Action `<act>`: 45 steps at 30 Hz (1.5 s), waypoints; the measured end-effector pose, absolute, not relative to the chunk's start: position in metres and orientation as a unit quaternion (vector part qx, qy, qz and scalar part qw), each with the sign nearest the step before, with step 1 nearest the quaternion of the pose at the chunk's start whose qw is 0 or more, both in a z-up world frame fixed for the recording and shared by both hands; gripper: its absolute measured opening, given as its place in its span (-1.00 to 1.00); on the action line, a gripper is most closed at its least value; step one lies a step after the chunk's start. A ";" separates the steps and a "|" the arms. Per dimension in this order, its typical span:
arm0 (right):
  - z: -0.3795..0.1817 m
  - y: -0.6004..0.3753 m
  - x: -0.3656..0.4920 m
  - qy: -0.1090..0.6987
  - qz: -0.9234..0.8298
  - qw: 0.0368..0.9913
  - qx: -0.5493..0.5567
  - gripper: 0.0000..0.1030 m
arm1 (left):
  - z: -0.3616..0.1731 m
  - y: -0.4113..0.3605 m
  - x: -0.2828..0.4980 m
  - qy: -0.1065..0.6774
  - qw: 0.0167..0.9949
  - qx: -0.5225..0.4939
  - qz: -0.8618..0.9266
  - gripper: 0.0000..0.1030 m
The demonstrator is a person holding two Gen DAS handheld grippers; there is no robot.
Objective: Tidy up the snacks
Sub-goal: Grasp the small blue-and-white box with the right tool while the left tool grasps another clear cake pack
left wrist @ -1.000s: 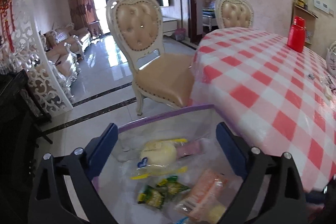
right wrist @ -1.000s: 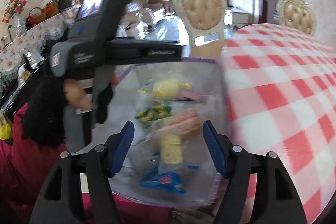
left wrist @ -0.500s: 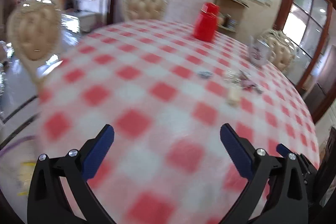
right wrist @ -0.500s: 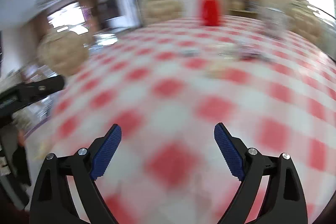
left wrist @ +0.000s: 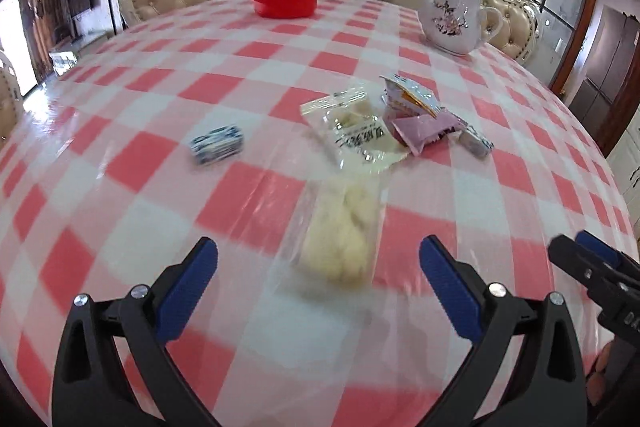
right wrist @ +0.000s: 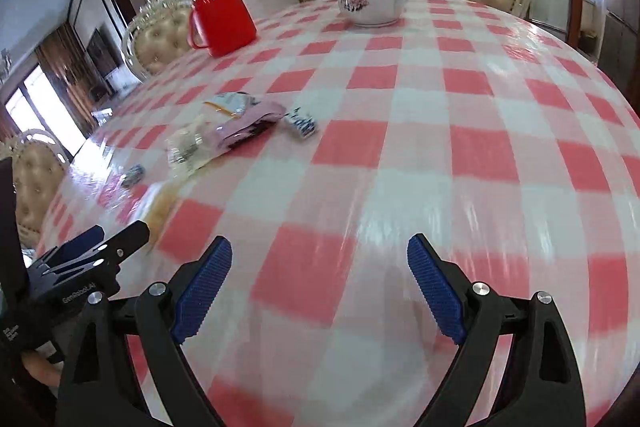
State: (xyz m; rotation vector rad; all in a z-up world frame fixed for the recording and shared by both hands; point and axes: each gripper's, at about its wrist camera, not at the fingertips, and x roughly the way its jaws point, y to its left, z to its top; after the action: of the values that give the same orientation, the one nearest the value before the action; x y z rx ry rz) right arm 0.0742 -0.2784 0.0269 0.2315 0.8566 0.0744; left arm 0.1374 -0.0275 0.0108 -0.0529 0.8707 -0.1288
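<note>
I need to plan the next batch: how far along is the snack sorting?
Nothing here looks sorted. Both the left gripper and right gripper are open and empty. The pale bun in clear wrap, blue-white candy and pink wrapper lie loose on the checked tablecloth.

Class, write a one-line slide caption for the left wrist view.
Open left hand-held gripper above a pale snack packet on the checked tablecloth.

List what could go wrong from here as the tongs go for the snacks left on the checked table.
1. The pale snack in clear wrap lies flat between the open left tongs; thin film could slip out or the contents get crushed.
2. The white packet, orange packet and pink packet overlap, so one grab may drag its neighbours.
3. The right tongs sit close beside the left; they could collide.
</note>
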 end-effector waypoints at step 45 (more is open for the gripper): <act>0.036 -0.232 0.098 0.409 0.113 0.905 0.028 -0.60 | 0.021 -0.014 0.137 0.410 0.908 0.007 -0.088 -0.31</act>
State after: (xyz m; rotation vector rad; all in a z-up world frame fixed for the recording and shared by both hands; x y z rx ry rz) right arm 0.0977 -0.2317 0.0359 0.0589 0.8451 0.2326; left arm 0.1373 -0.0143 0.0208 0.0141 0.8461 -0.1823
